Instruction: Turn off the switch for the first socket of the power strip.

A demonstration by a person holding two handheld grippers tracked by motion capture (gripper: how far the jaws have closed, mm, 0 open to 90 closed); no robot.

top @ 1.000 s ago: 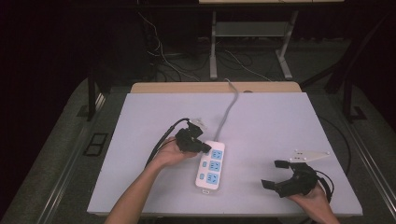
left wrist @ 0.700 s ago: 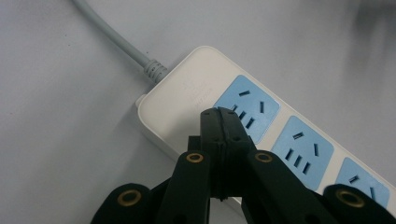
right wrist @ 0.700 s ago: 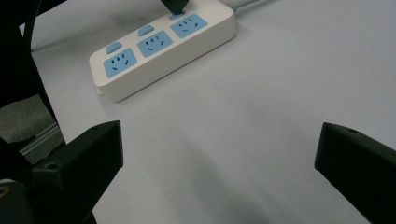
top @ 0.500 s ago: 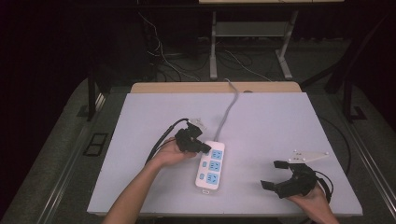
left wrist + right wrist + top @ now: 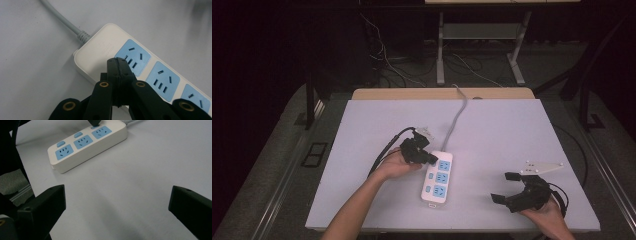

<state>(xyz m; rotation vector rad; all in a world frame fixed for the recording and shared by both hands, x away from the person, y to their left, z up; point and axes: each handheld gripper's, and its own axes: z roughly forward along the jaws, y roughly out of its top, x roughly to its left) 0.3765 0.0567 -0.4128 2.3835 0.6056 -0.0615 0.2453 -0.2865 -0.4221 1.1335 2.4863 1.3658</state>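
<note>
Near table centre, slightly toward 6 o'clock, lies the power strip [image 5: 438, 177], white with three blue sockets and small blue switches alongside, its grey cord [image 5: 456, 117] running off toward 12 o'clock. Left gripper [image 5: 117, 62] has its jaws pressed together with nothing between them, tips down at the cord end of the strip, over the first switch beside the top socket [image 5: 133, 57]; looks like a switch press, my read. To do it well: keep the jaws together, push straight down on the switch centre, avoid sliding onto the socket slots, and expect the light strip to skid, so press vertically, not sideways. Right gripper [image 5: 509, 188] sits at about 4 o'clock from the strip, well apart, jaws spread wide, holding nothing; it could pin the strip's far end if it shifts. Faint embossed lettering shows on the strip's casing [image 5: 106, 48] near the cord end, too small to read; no brand legible.
</note>
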